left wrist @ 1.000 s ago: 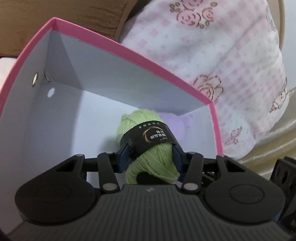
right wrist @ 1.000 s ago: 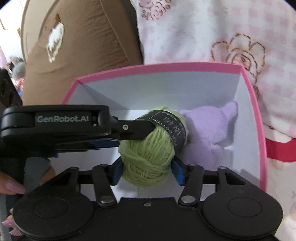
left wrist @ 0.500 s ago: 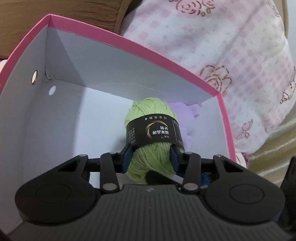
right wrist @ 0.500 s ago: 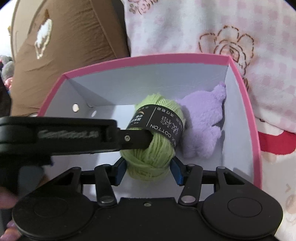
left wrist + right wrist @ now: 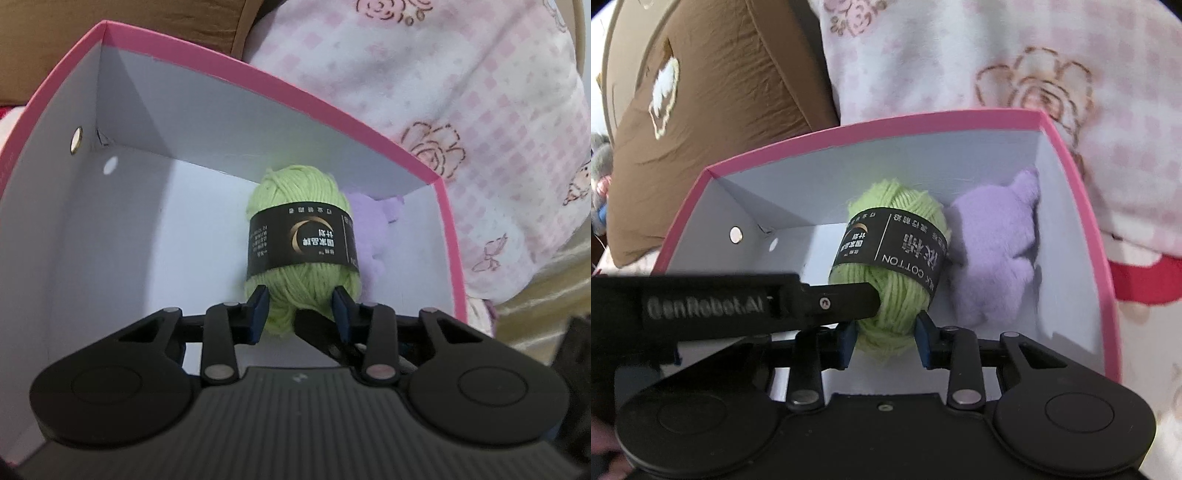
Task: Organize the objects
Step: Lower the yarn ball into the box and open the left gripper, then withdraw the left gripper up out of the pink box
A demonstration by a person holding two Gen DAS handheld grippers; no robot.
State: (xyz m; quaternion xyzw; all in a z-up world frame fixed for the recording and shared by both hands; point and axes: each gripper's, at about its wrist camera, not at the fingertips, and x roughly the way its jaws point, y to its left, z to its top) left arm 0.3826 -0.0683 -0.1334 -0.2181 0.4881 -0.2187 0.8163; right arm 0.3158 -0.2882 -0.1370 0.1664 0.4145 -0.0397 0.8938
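From the left wrist, the left claw (image 5: 300,308), its jaws just closing, clamps the green yarn ball (image 5: 301,236) inside the pink box (image 5: 236,74). From the right wrist, the right claw (image 5: 886,338), also closing, squeezes the same ball beside a purple plush toy (image 5: 993,254).

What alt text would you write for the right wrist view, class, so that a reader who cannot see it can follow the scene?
The right gripper, its jaws just closing, squeezes the near end of a green yarn ball with a black label, inside a pink-rimmed white box. The left gripper reaches in from the left to the same ball. A purple plush toy lies beside the yarn on the right.
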